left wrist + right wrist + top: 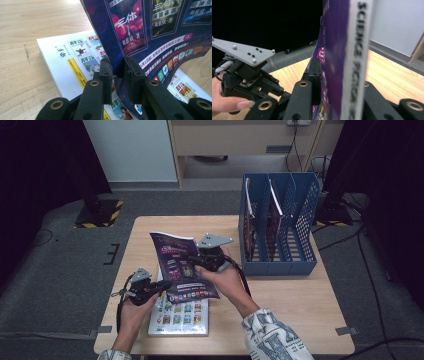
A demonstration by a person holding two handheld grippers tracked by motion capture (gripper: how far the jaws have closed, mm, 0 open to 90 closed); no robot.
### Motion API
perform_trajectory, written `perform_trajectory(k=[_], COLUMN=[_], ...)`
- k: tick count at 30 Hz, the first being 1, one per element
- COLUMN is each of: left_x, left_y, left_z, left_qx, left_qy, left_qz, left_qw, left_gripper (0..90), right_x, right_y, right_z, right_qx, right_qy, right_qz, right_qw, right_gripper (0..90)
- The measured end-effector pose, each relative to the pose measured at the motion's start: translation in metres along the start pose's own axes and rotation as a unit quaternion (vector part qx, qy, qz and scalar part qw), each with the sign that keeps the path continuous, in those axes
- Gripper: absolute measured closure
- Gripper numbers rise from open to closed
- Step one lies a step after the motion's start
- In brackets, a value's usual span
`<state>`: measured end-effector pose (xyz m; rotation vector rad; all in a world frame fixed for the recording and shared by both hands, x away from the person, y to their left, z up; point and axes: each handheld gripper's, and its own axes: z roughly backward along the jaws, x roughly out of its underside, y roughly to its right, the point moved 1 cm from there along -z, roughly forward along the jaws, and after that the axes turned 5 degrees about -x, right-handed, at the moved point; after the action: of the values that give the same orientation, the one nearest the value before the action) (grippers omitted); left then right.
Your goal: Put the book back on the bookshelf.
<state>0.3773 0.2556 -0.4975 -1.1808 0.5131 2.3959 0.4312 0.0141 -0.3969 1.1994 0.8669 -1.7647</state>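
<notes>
The purple magazine (181,267) is lifted off the table (280,295), held tilted between both hands above the table's near left part; the left tool (159,287) bites its lower left edge, and in the left gripper view its two black jaws stand narrow with the magazine's (160,32) bent cover pinched between them, the jaws having just been closing on it; the right tool (197,261) grips the magazine's right side near the spine, and in the right gripper view the jaws press on either side of the white spine (355,57), its lettering running upward, though they have just eased open a little; the left tool (249,75) with its grey plate shows farther off there; a second, white-covered magazine (177,317) lies flat on the table under the lifted one, close to the near edge; a blue file rack (280,220) stands on the table's far right, well apart from both tools, with magazines upright in its left compartments.
</notes>
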Motion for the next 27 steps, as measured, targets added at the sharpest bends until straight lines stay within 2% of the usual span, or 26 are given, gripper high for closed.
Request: perform_trajectory(k=[3,7,15,27], left_x=[-0.0004,-0.0003,-0.0027,-0.0033], left_y=[0.0007,0.0001,0.0005,0.0016], left_z=[0.0004,0.0012,0.0064,0.0073], left_qx=[-0.001,0.0,-0.013,-0.018], left_qy=[0.001,0.002,0.017,0.019], left_qz=[-0.003,-0.003,-0.011,-0.021], left_qw=[1.0,1.0,0.9997,0.9994], left_gripper=[76.8,76.8,77.8,77.7], right_x=[-0.0009,-0.0018,-0.0083,-0.009], right_y=[-0.0016,-0.0015,-0.0014,-0.0003], right_z=[-0.0018,-0.0028,-0.0013,-0.0001], right_qx=[0.001,-0.002,-0.014,-0.017], right_qy=[-0.005,-0.002,0.004,0.005], right_qz=[0.008,0.005,0.004,0.003], right_qw=[1.0,1.0,0.9999,0.9998], right_gripper=[74.6,74.3,75.7,80.4])
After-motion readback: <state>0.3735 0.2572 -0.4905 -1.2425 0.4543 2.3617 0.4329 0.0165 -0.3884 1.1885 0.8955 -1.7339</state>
